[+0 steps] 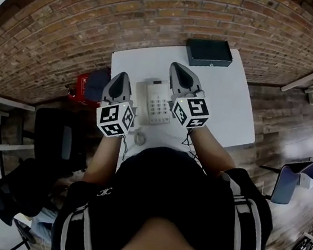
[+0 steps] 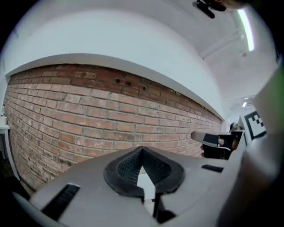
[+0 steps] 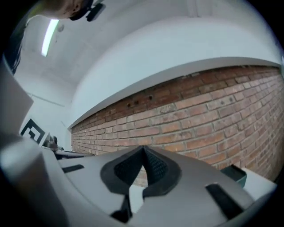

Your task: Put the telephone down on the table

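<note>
A white telephone (image 1: 157, 102) with a keypad lies flat on the white table (image 1: 232, 108), between my two grippers in the head view. My left gripper (image 1: 119, 82) is raised at its left, jaws shut with nothing between them. On the phone's right my right gripper (image 1: 180, 72) is raised too, also shut and empty. In the left gripper view the left gripper (image 2: 141, 150) points level at the brick wall, pads together at the tips. The right gripper view shows the right gripper (image 3: 143, 151) the same way. Neither gripper touches the phone.
A dark box (image 1: 209, 52) sits at the table's far edge by the brick wall (image 1: 73, 21). A small round object (image 1: 139, 139) lies near the table's front edge. A red thing (image 1: 83, 81) and a black chair (image 1: 58, 140) stand left of the table.
</note>
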The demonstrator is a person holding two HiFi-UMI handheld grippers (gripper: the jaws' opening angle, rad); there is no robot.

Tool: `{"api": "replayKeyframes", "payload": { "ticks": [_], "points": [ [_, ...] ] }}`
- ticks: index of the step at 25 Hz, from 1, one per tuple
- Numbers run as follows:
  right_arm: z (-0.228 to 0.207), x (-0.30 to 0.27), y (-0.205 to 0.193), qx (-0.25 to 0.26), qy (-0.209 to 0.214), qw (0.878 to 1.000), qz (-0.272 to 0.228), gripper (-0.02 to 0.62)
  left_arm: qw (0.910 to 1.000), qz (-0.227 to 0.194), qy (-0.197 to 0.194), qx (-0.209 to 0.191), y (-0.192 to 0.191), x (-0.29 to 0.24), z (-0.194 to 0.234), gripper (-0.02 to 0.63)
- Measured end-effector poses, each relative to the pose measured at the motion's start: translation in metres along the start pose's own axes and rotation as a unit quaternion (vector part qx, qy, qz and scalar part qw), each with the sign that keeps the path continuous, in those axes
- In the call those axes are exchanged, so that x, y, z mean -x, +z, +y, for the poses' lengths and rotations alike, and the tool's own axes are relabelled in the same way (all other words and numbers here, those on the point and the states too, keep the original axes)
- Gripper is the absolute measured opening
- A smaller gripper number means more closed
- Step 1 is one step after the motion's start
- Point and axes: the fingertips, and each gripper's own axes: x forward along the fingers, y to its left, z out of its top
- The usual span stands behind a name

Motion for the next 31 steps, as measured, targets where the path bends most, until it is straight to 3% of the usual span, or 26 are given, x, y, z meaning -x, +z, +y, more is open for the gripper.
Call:
{"api": "replayKeyframes", "payload": {
  "ticks": [4,7,16,31],
  "points": [
    [0.003,0.015,0.030,0.030,-0.014,0.999,-0.031,-0.002,0.9992,-0.029,0.021,-0.017,0.027,0.019,-0.003,0.003],
    [0.001,0.023,0.029,0.046,-0.025,0.998,-0.026,-0.002,0.9993,-0.023,0.026,-0.014,0.026,0.026,-0.002,0.003],
    [0.004,0.026,0.015,0.040,-0.025,0.999,-0.009,-0.002,0.9994,-0.002,0.034,0.006,0.017,0.029,0.002,0.003],
    [0.012,0.032,0.008,0.030,-0.011,0.999,-0.007,-0.002,0.9998,0.003,0.022,-0.003,0.013,0.030,-0.001,0.003]
  ]
}}
